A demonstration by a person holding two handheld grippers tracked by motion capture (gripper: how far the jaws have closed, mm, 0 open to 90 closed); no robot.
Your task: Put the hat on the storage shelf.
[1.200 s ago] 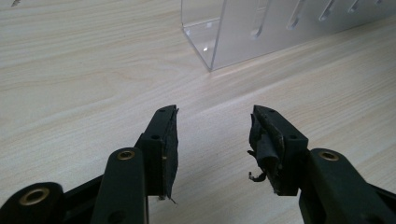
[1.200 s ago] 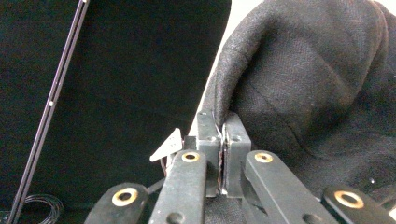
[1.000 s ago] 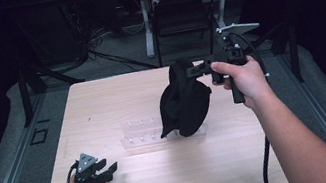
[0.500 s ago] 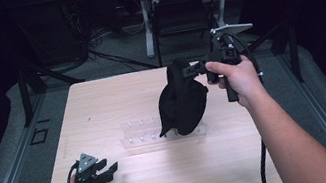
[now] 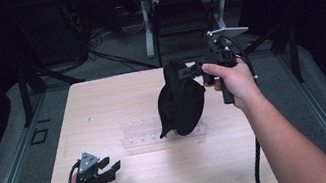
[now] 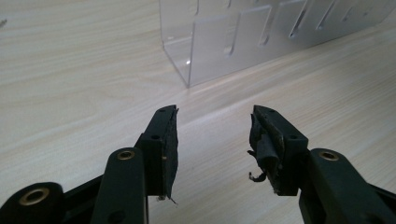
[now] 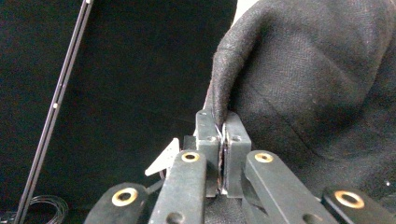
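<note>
High view, worktop (image 5: 122, 103): pale wood, lit at centre, dark surroundings.
Black cloth (image 5: 180, 101): lifted above the worktop, hanging over the right part of the clear rack.
Clear rack (image 5: 141, 136): acrylic, slotted, set mid-worktop.
Right hand-held gripper (image 7: 222, 122): jaws closed on the cloth's edge.
Left hand-held gripper (image 6: 212, 140): jaws spread apart, nothing held, low over the worktop near the rack's corner.

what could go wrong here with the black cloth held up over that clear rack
The right gripper pinches only a thin edge fold of the black cloth, so it could slip free. The cloth's lower end hangs at the clear rack and may snag or drag it. The left gripper rests open, apart from the rack, so nothing steadies it.
</note>
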